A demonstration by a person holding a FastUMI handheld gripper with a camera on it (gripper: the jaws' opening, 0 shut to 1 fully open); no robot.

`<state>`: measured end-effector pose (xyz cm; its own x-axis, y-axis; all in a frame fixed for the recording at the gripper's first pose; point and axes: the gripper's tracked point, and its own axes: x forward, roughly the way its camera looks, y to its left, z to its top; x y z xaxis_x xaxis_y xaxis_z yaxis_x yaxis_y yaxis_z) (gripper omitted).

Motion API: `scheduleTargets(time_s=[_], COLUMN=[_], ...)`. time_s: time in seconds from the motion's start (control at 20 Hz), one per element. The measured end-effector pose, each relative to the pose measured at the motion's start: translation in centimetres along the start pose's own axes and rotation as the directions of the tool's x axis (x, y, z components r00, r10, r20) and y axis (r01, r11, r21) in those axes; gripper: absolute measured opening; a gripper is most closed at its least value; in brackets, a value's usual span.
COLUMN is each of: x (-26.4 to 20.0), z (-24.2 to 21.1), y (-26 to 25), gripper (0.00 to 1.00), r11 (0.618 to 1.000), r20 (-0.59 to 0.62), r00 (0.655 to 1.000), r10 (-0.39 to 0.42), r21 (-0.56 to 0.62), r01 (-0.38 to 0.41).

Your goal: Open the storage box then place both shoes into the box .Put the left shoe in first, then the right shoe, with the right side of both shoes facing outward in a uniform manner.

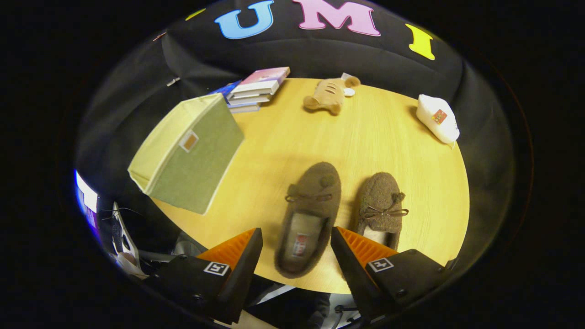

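Gripper (297, 249) fingers spread wide, heel of the left fuzzy brown moccasin slipper (307, 219) between them, untouched, right matching slipper (381, 208) just beside it, closed green fabric storage box (187, 153) further left on round wooden surface (411, 183), books, plush toy beyond

Your gripper (297, 235) hangs above the near edge of the round wooden table (411, 151), its fingers spread wide and pressing on nothing. The heel of the left shoe (308, 219) shows between them, its toe pointing away from you. The right shoe (380, 208) lies just beside it, its heel partly behind one finger. Beyond and to the side stands the green storage box (187, 153), lid closed. Farther back you see a stack of books (256, 89), a plush toy (330, 93) and a white pouch (438, 118).
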<state>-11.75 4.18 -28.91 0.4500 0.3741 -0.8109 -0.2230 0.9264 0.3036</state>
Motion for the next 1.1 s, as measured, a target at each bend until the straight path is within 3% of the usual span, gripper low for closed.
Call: scheduleTargets(time_s=[0.2,0.45,0.65,0.7,0.75,0.85,1.1], x=[3.7,7.2,8.3,8.4,8.1,7.9,6.1], z=[-0.2,-0.9,-1.5,-1.5,-1.5,-1.5,-0.2], y=[-1.5,-3.4,-4.5,-4.7,-4.8,-4.7,-4.3], gripper=[0.86,0.61,0.37,0.28,0.11,0.05,0.05], r11=[0.999,0.992,0.984,0.982,0.979,0.972,0.961], r20=[-0.035,-0.084,-0.121,-0.123,-0.131,-0.137,-0.099], r00=[0.999,0.991,0.985,0.984,0.984,0.984,0.988], r10=[-0.04,-0.103,-0.123,-0.125,-0.12,-0.11,-0.114], r21=[0.027,0.061,0.111,0.128,0.15,0.193,0.239], r01=[0.041,0.109,0.137,0.141,0.139,0.136,0.135])
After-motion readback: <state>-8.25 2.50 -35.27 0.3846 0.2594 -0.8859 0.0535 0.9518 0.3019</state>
